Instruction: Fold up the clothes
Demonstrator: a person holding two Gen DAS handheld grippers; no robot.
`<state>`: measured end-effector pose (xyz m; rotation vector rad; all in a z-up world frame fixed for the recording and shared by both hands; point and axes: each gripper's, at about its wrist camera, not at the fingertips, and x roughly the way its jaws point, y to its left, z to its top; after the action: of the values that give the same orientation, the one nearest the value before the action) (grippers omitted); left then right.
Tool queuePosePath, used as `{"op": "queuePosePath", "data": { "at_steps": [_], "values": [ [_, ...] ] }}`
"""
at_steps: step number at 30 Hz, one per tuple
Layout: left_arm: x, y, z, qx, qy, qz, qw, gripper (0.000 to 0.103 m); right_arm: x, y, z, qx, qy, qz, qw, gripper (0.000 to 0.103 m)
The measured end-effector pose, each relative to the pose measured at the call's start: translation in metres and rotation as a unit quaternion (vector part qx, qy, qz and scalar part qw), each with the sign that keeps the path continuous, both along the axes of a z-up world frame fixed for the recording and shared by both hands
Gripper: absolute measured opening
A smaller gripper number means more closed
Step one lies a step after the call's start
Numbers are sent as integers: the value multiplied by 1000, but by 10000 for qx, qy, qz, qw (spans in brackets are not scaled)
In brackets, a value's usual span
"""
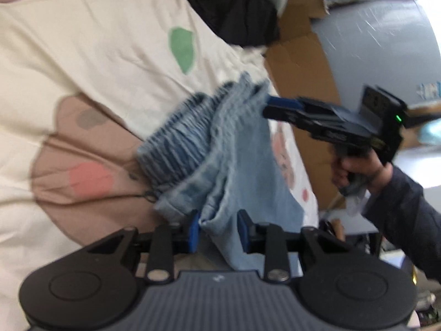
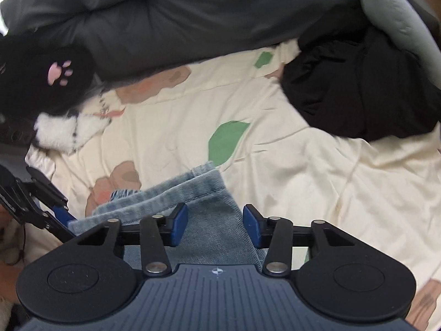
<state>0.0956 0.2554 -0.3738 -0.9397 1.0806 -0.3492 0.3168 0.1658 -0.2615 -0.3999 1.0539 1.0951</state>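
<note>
Garment: light blue jeans (image 1: 220, 149), partly folded into several layers, lying on a cream bed sheet (image 1: 82, 55) with coloured patches, near the edge of the bed.
Waistband: the ribbed elastic part (image 1: 176, 143) is bunched on the left side of the pile in the left wrist view.
Left hand-held gripper (image 1: 217, 230): its blue pads are spread, with a folded denim edge between them; the cloth does not look squeezed, so I judge it is not clamped.
Right hand-held gripper (image 2: 215, 226): the fingers are spread wide over the denim (image 2: 204, 220), which passes between and under them. In the left wrist view it reaches the far corner of the pile from the right, but that picture is blurred at the tip.
How it will handle: denim is soft but rather heavy and thick, so it will hang and drag more than a shirt. The stacked layers can slide on each other, and a hem is thicker than plain cloth.
Where to hold: I would take the outer folded edge or the hem, with all layers together inside the pads, one gripper at each end, so that the fold stays straight.
Other things: a black garment (image 2: 358, 96) and a dark grey duvet (image 2: 193, 13) lie further up the bed, well apart from the jeans.
</note>
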Motion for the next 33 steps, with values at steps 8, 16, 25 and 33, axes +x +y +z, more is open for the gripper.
{"op": "queuePosePath", "data": {
  "at_steps": [8,16,25,33],
  "values": [
    [-9,-2,13,-75,-235,-73,9997,11,8,-4,10,152,12,26,9999,1],
    [-16,2,18,138,-290,55,9995,10,9,2,18,328,-120,-22,9994,0],
    [-19,10,4,530,177,73,9984,56,16,16,11,78,96,510,9986,58],
    [-6,5,-11,612,58,130,9980,67,20,36,-12,-424,352,1108,9923,58]
  ]
}}
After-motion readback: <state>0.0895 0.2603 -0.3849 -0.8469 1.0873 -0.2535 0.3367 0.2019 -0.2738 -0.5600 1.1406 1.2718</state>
